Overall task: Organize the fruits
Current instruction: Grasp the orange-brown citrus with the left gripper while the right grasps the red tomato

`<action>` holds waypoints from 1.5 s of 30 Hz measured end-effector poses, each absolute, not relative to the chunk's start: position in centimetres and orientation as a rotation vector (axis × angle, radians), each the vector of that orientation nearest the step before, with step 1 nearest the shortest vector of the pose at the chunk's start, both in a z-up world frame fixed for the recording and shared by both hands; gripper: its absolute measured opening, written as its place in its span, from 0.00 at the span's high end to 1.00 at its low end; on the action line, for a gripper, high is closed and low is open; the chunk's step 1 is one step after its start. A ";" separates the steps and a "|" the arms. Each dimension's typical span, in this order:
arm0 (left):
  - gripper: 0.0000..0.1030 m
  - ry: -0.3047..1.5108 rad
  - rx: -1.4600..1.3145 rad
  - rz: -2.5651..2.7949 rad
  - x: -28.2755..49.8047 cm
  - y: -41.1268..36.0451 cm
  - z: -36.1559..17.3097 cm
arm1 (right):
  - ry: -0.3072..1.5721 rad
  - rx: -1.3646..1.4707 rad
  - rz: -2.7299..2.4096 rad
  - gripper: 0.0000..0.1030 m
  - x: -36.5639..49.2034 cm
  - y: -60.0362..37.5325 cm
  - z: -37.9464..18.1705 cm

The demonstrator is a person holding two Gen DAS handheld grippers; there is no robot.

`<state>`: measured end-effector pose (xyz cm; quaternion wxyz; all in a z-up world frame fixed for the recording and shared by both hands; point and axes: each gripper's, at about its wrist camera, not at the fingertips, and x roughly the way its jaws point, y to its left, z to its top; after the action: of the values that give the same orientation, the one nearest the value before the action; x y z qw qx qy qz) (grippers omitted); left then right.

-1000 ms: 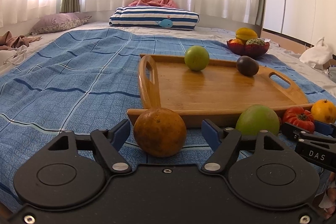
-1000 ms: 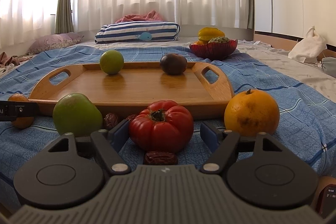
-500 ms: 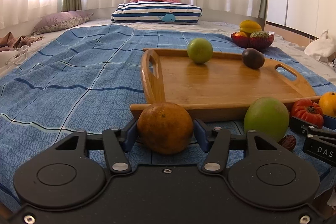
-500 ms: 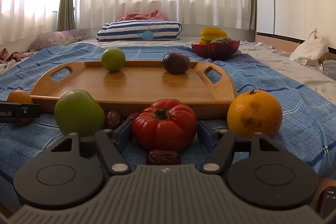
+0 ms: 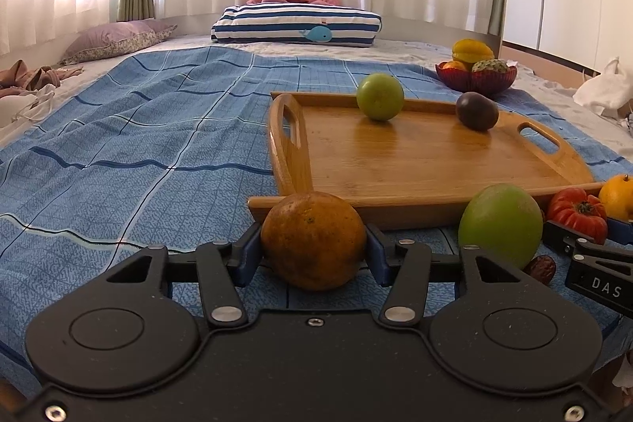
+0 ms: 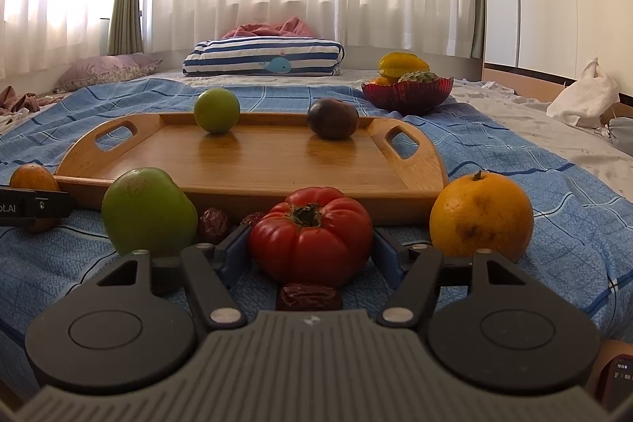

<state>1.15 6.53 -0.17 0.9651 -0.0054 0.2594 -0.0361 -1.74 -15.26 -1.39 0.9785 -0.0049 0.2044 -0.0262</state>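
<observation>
My left gripper [image 5: 313,252] is shut on a brownish orange [image 5: 313,241], just in front of the wooden tray [image 5: 395,180] on the blue bedspread. My right gripper [image 6: 311,248] is shut on a red ribbed tomato [image 6: 312,234] before the tray's front edge [image 6: 253,192]. The tray holds a small green fruit [image 6: 217,110] and a dark purple fruit [image 6: 333,118]. A large green mango [image 6: 148,211] lies left of the tomato, a yellow orange [image 6: 481,217] right of it. Several brown dates [image 6: 309,297] lie around the tomato.
A red glass bowl [image 6: 407,94] with yellow and green fruit stands beyond the tray's right end. A striped whale pillow [image 6: 263,58] and a purple pillow [image 5: 114,40] lie at the bed's far end. A white bag [image 6: 583,97] sits at the right.
Both grippers have closed: the left one's fingers have come in onto the brownish orange, the right one's onto the tomato. Both views sit slightly closer to the tray.
</observation>
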 end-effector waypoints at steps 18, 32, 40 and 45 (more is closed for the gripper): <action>0.51 0.449 0.026 -0.080 -0.6 5.5 2.8 | 0.395 0.063 -0.043 0.36 -1.9 -15.7 -0.2; 0.51 0.431 0.034 -0.088 0.4 4.7 4.9 | 0.322 0.083 -0.042 0.36 -2.2 -16.3 1.9; 0.51 0.435 0.045 -0.109 1.7 4.0 5.6 | 0.299 0.116 -0.045 0.36 -1.4 -17.1 2.9; 0.51 0.431 0.042 -0.117 2.7 3.6 6.1 | 0.280 0.133 -0.040 0.36 -0.6 -18.1 3.8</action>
<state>2.66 3.64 6.09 0.9749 0.0206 0.2138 -0.0582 -0.56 -18.06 3.82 0.9878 0.0662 0.1393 -0.0200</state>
